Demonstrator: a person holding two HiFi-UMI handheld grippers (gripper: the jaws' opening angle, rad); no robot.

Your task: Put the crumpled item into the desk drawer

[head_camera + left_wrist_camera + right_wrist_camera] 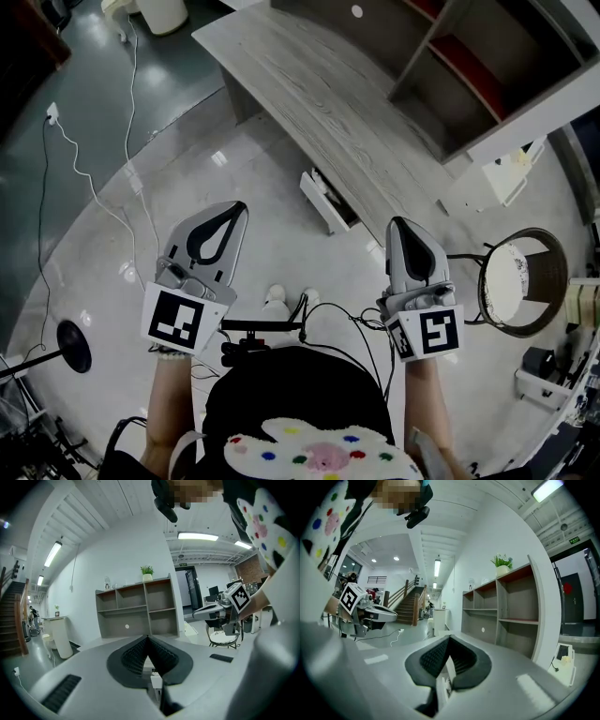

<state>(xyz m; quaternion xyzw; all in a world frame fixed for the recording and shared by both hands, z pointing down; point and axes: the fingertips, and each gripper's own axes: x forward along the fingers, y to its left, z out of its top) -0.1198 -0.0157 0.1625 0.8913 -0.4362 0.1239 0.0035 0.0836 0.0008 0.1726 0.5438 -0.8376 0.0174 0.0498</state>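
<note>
My left gripper (238, 208) and right gripper (397, 225) are both held up side by side in front of the person, pointing toward the grey wood-grain desk (319, 103). Both are shut with nothing between the jaws, as the left gripper view (147, 637) and the right gripper view (449, 637) show. A small white drawer (326, 201) juts out from under the desk's near edge, between the two grippers and beyond them. No crumpled item can be made out in any view.
A grey shelf unit (478, 75) stands on the desk's far right side, with a potted plant (147, 572) on top. A round chair (521, 281) stands to the right. White cables (94, 187) run over the glossy floor at left, near a black stand base (73, 345).
</note>
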